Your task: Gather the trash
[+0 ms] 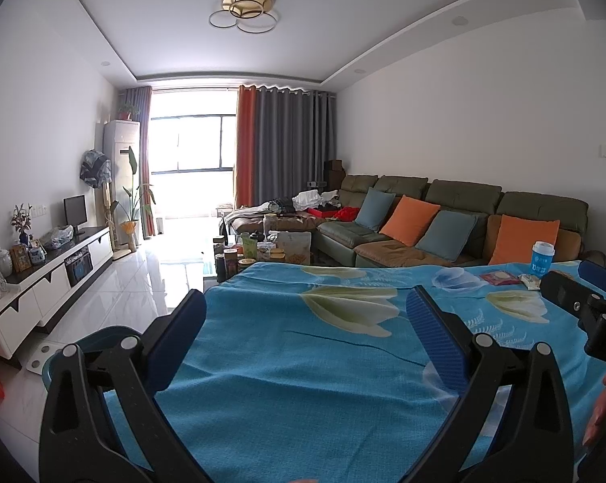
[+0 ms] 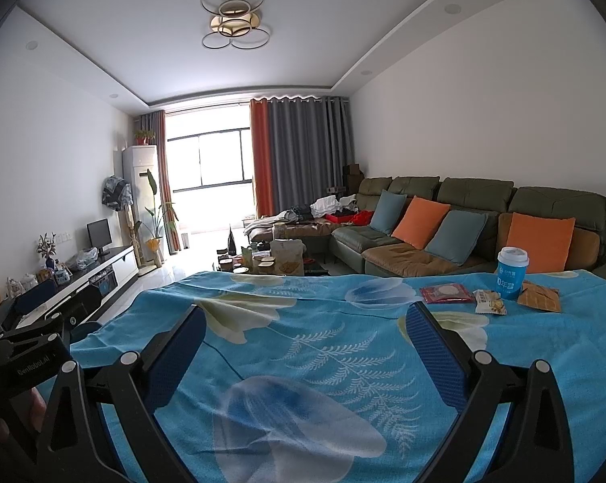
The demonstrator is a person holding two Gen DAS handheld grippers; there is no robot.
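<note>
Two tools spread wide over the blue floral worktop (image 2: 303, 322).
Left tool (image 1: 303, 322) and right tool (image 2: 303, 330) grip nothing; cup (image 2: 512, 271) and three wrappers (image 2: 447, 294) lie far right.

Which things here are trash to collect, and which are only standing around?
For the job:
- blue cup
- red wrapper
- white snack packet
- orange-brown packet

Just lying about:
- floral tablecloth
- sofa cushions
- monitor

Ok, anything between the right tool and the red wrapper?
Nothing: only bare blue cloth separates the right tool from the red wrapper, per the right wrist view.
</note>
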